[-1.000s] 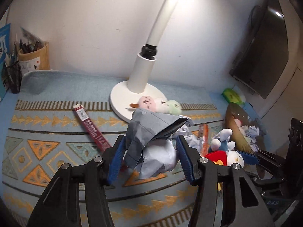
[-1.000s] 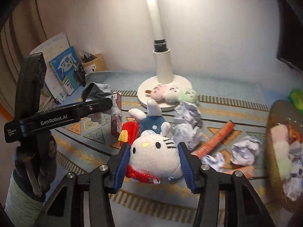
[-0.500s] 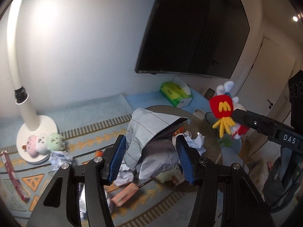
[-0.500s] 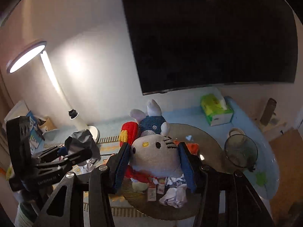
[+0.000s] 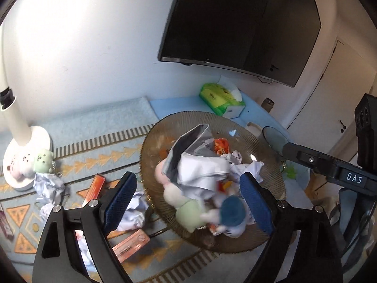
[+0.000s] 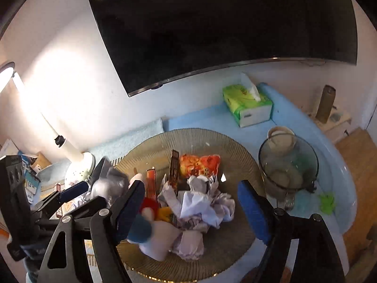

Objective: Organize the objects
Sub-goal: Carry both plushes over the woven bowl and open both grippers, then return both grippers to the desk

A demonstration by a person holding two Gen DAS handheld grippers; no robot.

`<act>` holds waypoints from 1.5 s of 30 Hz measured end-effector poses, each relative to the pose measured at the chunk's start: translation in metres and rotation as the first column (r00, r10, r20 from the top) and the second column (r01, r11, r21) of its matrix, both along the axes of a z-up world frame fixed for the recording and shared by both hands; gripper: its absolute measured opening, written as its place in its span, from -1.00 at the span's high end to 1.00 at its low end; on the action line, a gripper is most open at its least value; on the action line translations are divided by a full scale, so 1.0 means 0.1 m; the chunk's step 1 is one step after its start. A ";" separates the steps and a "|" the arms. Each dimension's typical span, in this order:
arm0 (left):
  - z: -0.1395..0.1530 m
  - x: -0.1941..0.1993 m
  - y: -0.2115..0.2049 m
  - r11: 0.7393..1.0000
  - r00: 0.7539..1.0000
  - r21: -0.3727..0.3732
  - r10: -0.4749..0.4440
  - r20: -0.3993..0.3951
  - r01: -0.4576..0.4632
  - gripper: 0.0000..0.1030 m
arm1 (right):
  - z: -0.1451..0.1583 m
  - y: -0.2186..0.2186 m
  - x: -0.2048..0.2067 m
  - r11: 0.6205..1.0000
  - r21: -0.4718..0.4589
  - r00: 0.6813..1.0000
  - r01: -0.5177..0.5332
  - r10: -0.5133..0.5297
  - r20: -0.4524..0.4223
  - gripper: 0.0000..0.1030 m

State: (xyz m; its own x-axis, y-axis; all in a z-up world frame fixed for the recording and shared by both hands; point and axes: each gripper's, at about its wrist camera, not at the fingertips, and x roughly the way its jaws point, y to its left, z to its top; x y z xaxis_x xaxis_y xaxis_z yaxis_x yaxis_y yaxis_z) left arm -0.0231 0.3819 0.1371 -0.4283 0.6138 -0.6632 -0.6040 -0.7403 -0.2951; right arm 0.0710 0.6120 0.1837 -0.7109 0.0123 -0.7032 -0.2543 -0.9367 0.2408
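A round ribbed amber glass plate (image 5: 150, 151) (image 6: 235, 146) holds a pile of things. Crumpled grey-white paper (image 5: 200, 165) lies blurred on top of the pile, just under my open left gripper (image 5: 188, 199). The white cat plush with blue and red parts (image 5: 232, 214) (image 6: 150, 231) lies blurred at the plate's near side. My right gripper (image 6: 190, 206) is open above the plate, over paper balls (image 6: 202, 202). A snack packet (image 6: 200, 164) and slim boxes lie in the plate too.
A lamp base (image 5: 26, 155) with small round plushes (image 5: 43, 164) stands left on the patterned mat. Paper balls (image 5: 49, 186) and orange boxes (image 5: 95, 187) lie on the mat. A green tissue box (image 6: 247, 105), a glass jar (image 6: 287, 167) and a wall TV (image 6: 212, 23) are behind.
Both grippers have opened over the plate. The crumpled paper has dropped from the left gripper and the cat plush from the right, both now in the plate.
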 end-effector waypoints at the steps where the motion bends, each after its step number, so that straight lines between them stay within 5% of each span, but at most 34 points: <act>1: -0.01 0.01 -0.13 1.000 1.000 0.014 0.016 0.009 -0.016 -0.72 | 0.00 -0.01 0.04 1.000 -0.009 1.000 0.001 -0.001 -0.003 -0.55; 6: 0.01 0.15 -0.96 0.987 0.991 0.089 0.129 0.024 -0.131 -0.72 | 0.09 -0.26 0.21 0.997 -0.066 0.998 -0.044 0.041 -0.044 -0.56; 10: -0.01 0.31 -1.81 0.954 0.957 0.092 0.289 -0.038 -0.284 -0.72 | 0.13 -0.67 0.24 0.985 -0.119 0.991 -0.126 0.119 -0.065 -0.65; 13: -0.15 0.32 -2.48 0.895 0.898 0.081 0.440 -0.014 -0.438 -0.82 | 0.08 -1.09 0.26 0.968 -0.146 0.978 -0.206 0.196 -0.077 -0.67; 16: -0.39 0.38 -3.02 0.792 0.792 -0.032 0.606 -0.077 -0.610 -0.92 | -0.19 -1.53 0.34 0.936 -0.199 0.957 -0.289 0.274 -0.100 -0.92; 18: -0.59 0.42 -3.28 0.768 0.771 -0.062 0.634 -0.058 -0.637 -0.92 | -0.52 -1.77 0.37 0.923 -0.231 0.951 -0.309 0.293 -0.100 -1.00; 25: -1.07 0.42 -3.42 0.758 0.764 -0.126 0.645 -0.010 -0.641 -0.92 | -1.35 -2.14 0.21 0.973 -0.104 0.974 -0.207 0.215 0.072 -0.96; 28: -1.08 0.42 -3.35 0.730 0.751 -0.189 0.657 -0.067 -0.657 -0.92 | -1.37 -2.10 0.18 0.981 -0.091 0.982 -0.169 0.176 0.075 -0.95; 32: -1.18 0.31 -3.30 0.729 0.761 -0.266 0.648 -0.026 -0.630 -0.92 | -1.41 -2.17 0.10 0.988 -0.017 0.978 -0.152 0.153 0.140 -0.95; 37: -1.19 0.31 -3.29 0.729 0.766 -0.287 0.642 -0.030 -0.622 -0.96 | -1.46 -2.36 0.07 0.978 0.096 0.967 -0.183 0.162 0.196 -0.96; 45: -1.19 0.32 -3.28 0.727 0.767 -0.296 0.641 -0.031 -0.620 -0.98 | -1.47 -2.34 0.07 0.981 0.089 0.968 -0.174 0.154 0.197 -1.00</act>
